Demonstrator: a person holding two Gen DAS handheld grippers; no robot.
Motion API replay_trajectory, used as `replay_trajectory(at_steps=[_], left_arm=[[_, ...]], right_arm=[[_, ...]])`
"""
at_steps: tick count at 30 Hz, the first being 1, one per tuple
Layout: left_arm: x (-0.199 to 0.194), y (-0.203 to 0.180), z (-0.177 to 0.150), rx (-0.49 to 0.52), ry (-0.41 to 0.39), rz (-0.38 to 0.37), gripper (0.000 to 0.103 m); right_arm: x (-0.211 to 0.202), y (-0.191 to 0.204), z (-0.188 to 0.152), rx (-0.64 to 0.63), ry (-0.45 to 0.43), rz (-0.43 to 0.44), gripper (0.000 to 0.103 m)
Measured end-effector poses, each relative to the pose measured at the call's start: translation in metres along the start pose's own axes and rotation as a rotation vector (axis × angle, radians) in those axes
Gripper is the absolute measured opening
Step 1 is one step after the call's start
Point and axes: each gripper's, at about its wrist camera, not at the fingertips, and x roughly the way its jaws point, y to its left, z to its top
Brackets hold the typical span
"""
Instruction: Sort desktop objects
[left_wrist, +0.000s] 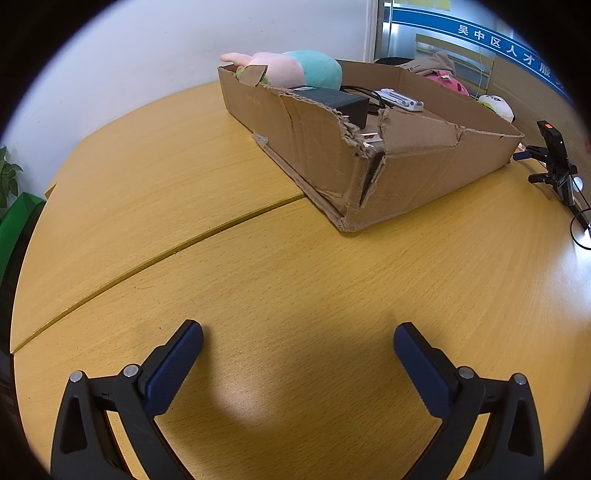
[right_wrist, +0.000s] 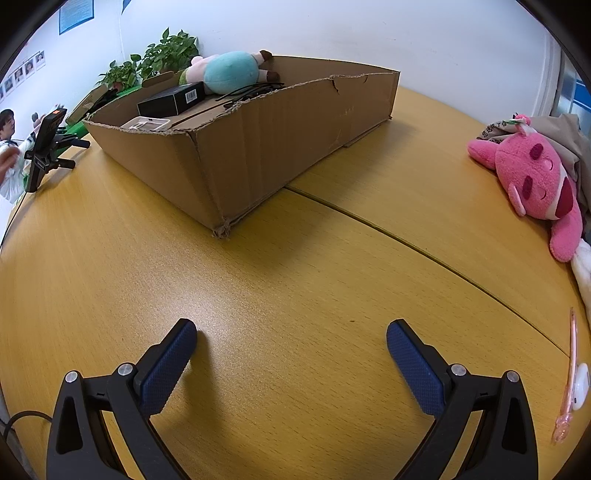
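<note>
**Box partly filled, right side of the desk waiting**

The wooden table is lying mostly bare in front of both grippers, with a curved seam running across it. On it the torn cardboard box is sitting as the collection point, and it is already holding several things: a plush toy with a teal body resting at the far end, a black rectangular box beside it, a tangle of black cable, and a white flat item near the near corner (its exact kind is too small to tell).

What is looking unsorted is sitting off to the right in the right wrist view: a pink plush toy lying on the table against a heap of beige fabric, well apart from the box, and a thin pink pen-like object lying at the table edge beside something small and white.

The left gripper is hovering over bare wood with its 2 fingers spread wide and nothing between them. The right gripper is doing the same, jaws parted and empty.

Judging by this, the sorting is appearing well under way but unfinished, with at least 2 loose items on the right waiting to go in.
</note>
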Motion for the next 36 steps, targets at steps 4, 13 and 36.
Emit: replay_trajectory(at_steps=[4, 13, 36], left_arm=[[0.000, 0.000, 0.000, 0.000, 0.000, 0.000, 0.103], [0.005, 0.003, 0.002, -0.002, 0.000, 0.001, 0.103], [0.010, -0.001, 0.004, -0.031, 0.000, 0.023, 0.103]], right_arm=[[0.000, 0.000, 0.000, 0.000, 0.000, 0.000, 0.103], [0.002, -0.001, 0.002, -0.001, 0.000, -0.001, 0.103], [0.003, 0.000, 0.002, -0.002, -0.001, -0.003, 0.103]])
